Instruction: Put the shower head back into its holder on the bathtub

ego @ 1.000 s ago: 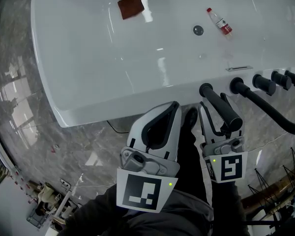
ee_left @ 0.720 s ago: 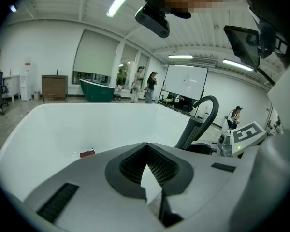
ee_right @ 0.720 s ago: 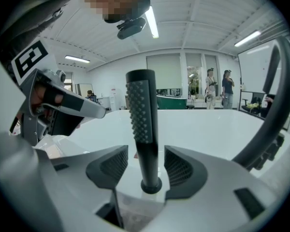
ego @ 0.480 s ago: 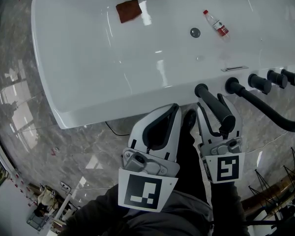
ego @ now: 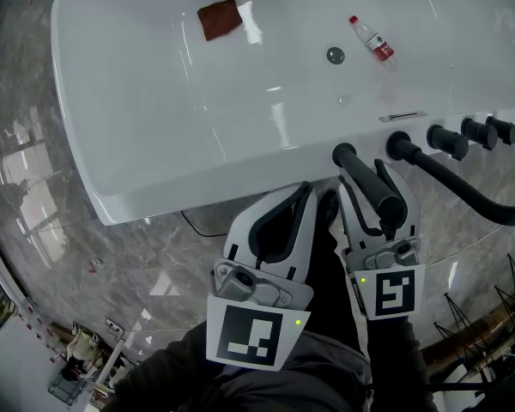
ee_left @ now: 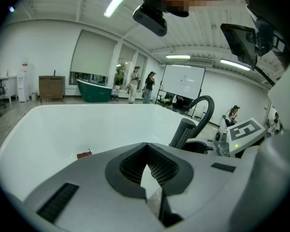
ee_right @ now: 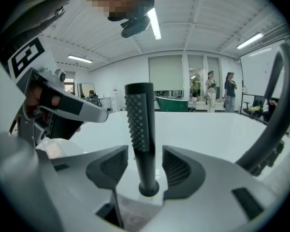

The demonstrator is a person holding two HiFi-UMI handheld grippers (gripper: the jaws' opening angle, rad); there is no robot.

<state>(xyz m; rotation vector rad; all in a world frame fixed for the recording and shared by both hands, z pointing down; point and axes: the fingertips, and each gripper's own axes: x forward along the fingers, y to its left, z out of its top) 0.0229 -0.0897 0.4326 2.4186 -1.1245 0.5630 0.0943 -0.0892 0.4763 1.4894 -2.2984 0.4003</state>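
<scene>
While right gripper (ego: 371,181) clamps black shower head (ee_right: 139,124) over bathtub (ego: 154,101) rim, left gripper (ego: 299,197) jaws together, empty.

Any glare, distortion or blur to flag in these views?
Head view: sharp; lights glare off the glossy white bathtub and grey marble floor. Both gripper views: strong fisheye curvature, dark corners. Right gripper view: the black studded shower head is crisp.
</scene>
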